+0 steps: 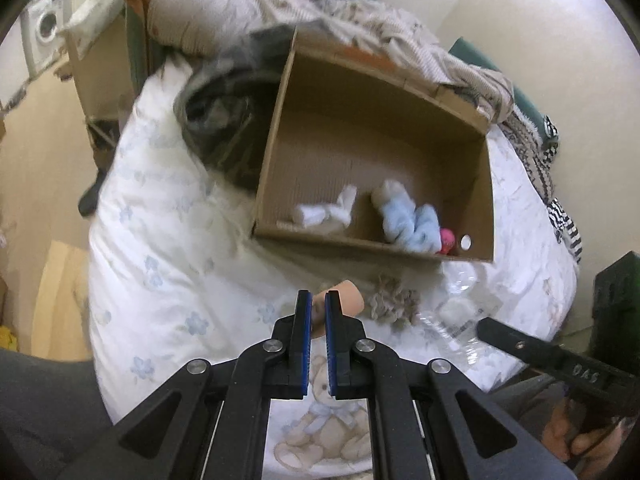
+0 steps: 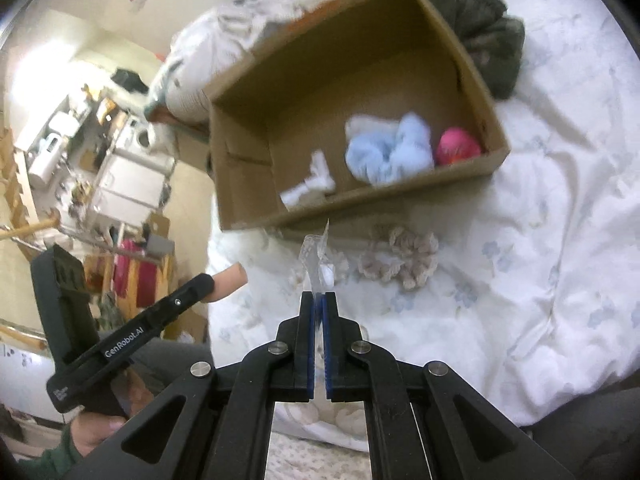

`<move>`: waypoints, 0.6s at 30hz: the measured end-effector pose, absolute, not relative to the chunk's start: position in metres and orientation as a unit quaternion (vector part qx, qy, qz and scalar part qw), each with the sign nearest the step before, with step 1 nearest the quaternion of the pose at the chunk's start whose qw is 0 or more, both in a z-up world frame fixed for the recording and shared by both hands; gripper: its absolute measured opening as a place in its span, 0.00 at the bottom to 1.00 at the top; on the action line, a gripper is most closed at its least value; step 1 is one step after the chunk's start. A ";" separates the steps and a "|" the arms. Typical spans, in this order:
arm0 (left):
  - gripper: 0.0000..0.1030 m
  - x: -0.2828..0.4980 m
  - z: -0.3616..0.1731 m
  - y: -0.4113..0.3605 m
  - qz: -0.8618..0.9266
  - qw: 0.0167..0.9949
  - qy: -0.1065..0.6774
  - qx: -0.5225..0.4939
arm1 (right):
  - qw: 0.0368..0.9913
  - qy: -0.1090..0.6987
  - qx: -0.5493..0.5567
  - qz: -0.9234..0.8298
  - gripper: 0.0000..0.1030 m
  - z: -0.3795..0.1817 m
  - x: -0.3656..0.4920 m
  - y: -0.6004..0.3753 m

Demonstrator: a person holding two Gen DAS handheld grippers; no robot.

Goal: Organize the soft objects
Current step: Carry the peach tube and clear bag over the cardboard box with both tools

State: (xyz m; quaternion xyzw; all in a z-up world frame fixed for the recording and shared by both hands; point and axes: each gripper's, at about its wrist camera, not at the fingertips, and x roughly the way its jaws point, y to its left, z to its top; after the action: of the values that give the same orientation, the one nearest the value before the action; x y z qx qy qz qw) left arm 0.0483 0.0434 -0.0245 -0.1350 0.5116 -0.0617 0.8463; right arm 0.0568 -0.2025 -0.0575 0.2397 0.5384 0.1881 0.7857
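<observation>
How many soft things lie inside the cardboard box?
3, possibly more hidden under them. A white cloth lies near the front wall of the box, a pale blue bundle sits beside it, and a pink ball rests in the front corner.

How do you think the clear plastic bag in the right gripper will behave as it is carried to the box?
The clear plastic bag is probably floppy: it stands crumpled above the right gripper, which pinches it by one edge. It looks light, holding only a small white thing. Its glossy film may slip between the pads.
</observation>
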 end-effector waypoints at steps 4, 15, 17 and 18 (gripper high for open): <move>0.06 0.053 -0.012 0.043 -0.059 0.854 0.501 -0.130 | 0.798 0.521 0.242 0.183 0.05 -0.043 0.062 -0.209; 0.06 0.088 0.033 0.025 -0.059 0.881 0.464 -0.065 | 0.820 0.490 0.231 0.186 0.05 -0.011 0.097 -0.214; 0.06 0.098 0.038 0.024 -0.058 0.884 0.461 -0.057 | 0.824 0.486 0.226 0.186 0.05 -0.006 0.105 -0.215; 0.06 0.104 0.040 0.024 -0.058 0.884 0.461 -0.055 | 0.826 0.483 0.224 0.186 0.05 -0.004 0.109 -0.215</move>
State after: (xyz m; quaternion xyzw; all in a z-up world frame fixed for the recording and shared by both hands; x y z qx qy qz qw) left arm 0.1035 0.0237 0.0395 -0.0545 0.4610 -0.0581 0.8838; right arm 0.1093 -0.2149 -0.0035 0.2236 0.4826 0.1861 0.8261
